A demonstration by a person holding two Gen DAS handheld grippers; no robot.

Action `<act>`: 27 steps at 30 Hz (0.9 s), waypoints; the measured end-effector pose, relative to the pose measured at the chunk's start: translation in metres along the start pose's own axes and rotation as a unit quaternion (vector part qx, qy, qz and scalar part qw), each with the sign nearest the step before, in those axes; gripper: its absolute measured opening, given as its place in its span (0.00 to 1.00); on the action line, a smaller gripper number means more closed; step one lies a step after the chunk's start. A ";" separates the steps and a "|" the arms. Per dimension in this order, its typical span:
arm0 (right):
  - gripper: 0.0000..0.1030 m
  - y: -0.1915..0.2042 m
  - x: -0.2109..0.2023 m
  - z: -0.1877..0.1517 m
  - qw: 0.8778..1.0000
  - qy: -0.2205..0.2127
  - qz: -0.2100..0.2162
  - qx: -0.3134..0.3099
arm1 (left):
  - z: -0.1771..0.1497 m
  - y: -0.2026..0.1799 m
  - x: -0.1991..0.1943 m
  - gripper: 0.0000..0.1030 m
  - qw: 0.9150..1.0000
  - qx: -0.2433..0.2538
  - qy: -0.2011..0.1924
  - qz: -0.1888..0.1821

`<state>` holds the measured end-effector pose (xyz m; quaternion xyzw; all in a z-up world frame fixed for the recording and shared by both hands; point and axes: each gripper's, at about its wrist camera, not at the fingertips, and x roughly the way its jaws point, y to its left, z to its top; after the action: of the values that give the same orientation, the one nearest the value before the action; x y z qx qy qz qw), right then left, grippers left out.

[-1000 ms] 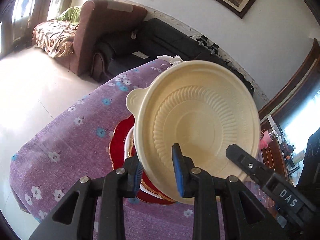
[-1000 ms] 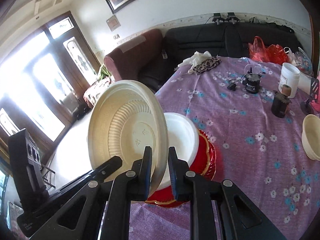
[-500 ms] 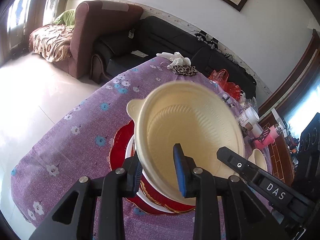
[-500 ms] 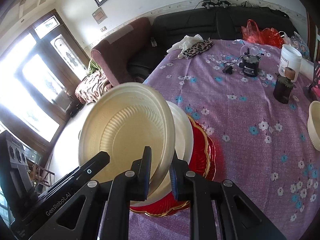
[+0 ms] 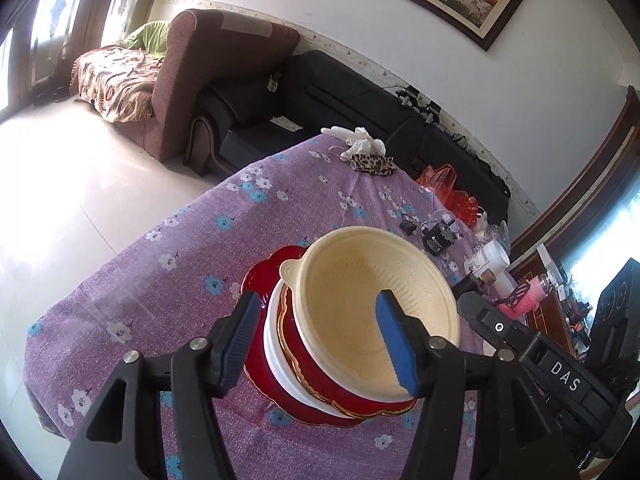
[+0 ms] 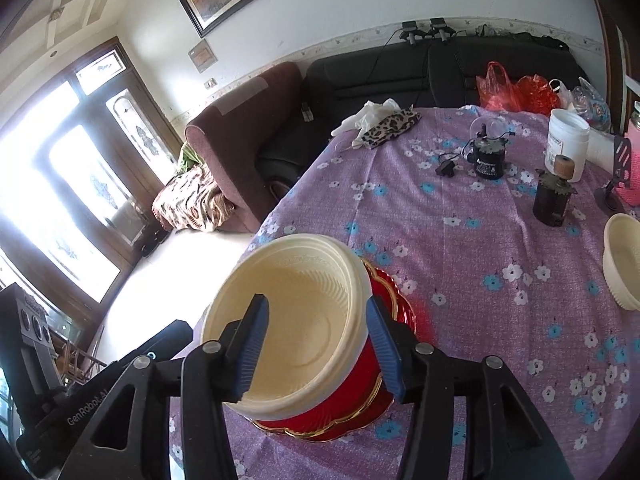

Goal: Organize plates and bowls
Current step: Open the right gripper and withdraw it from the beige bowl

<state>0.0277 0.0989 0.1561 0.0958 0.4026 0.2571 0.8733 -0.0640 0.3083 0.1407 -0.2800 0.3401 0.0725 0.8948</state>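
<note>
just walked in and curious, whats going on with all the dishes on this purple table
A person with a handheld gripper in each hand is stacking dishes. A cream bowl sits on top of a pile of red plates and a white plate on the purple flowered tablecloth. Both the left gripper and the right gripper are open around the bowl, not clamping it. A second cream bowl waits apart at the table's right side.

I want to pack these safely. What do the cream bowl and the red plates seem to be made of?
Cream bowl: probably thin moulded plastic or pulp, matte, with pressed ribs and a tab on the rim. Red plates: probably glossy plastic, with gold rims that catch light.
</note>
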 end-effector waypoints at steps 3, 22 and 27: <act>0.55 -0.003 -0.010 -0.001 1.000 -0.012 -0.001 0.000 | -0.003 -0.005 -0.008 0.61 1.000 0.008 -0.013 0.005; 0.64 -0.087 -0.057 -0.037 0.997 -0.039 -0.034 0.062 | -0.058 -0.108 -0.041 0.86 0.965 0.212 -0.121 0.096; 0.64 -0.111 -0.069 -0.043 0.995 -0.044 -0.037 0.079 | -0.070 -0.128 -0.034 0.86 0.960 0.240 -0.106 0.100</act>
<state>-0.0010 -0.0340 0.1315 0.1609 0.3863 0.1873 0.8887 -0.0886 0.1654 0.1770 -0.0124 0.2775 0.1075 0.9546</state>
